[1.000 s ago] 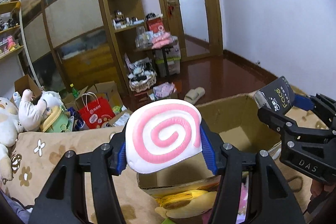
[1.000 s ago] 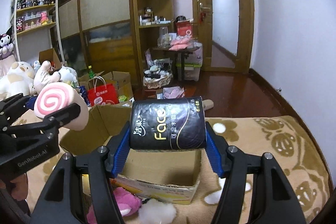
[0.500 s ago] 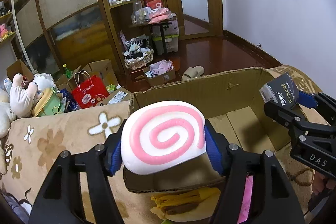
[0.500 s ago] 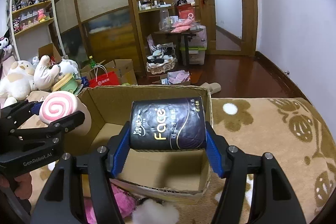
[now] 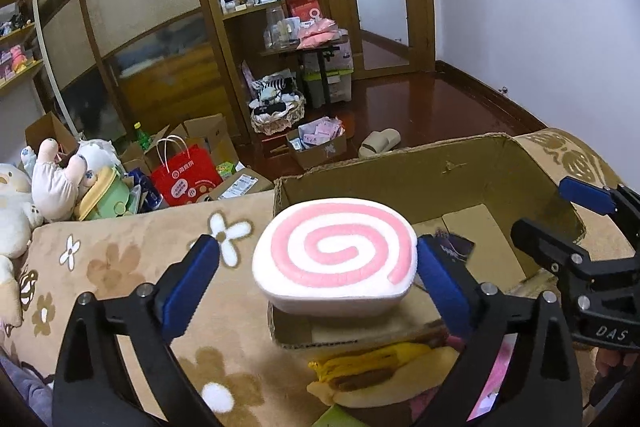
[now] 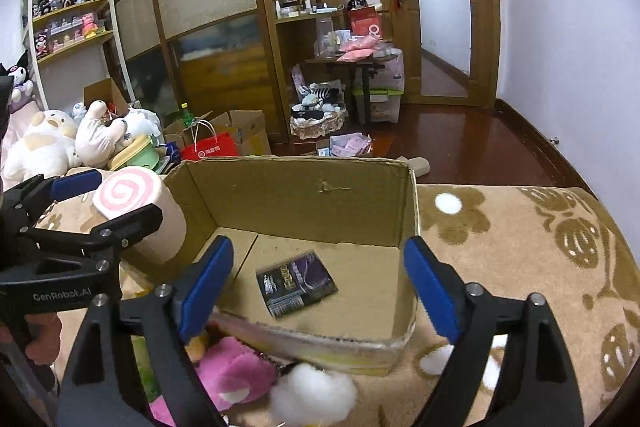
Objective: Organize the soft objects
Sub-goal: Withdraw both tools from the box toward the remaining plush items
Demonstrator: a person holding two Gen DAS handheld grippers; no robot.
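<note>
An open cardboard box [image 6: 304, 199] stands on the flowered bed cover. A black tissue pack [image 6: 296, 283] lies on the box floor; it also shows in the left wrist view [image 5: 456, 247]. My right gripper [image 6: 318, 287] is open and empty above the box's near edge. My left gripper [image 5: 318, 281] is open at the box's left corner. The pink-swirl roll plush [image 5: 336, 259] sits between its fingers, touching the right pad and clear of the left one. The roll also shows in the right wrist view [image 6: 132, 199].
A yellow and brown plush [image 5: 376, 375], a pink plush [image 6: 232, 371] and a white fluffy ball [image 6: 312, 395] lie in front of the box. Stuffed animals [image 6: 60, 143] pile at the bed's far left. Boxes and a red bag [image 5: 186, 179] clutter the floor beyond.
My right gripper opened and the black tissue pack dropped into the box. My left gripper opened around the swirl roll, and both grippers tilted down over the box.
</note>
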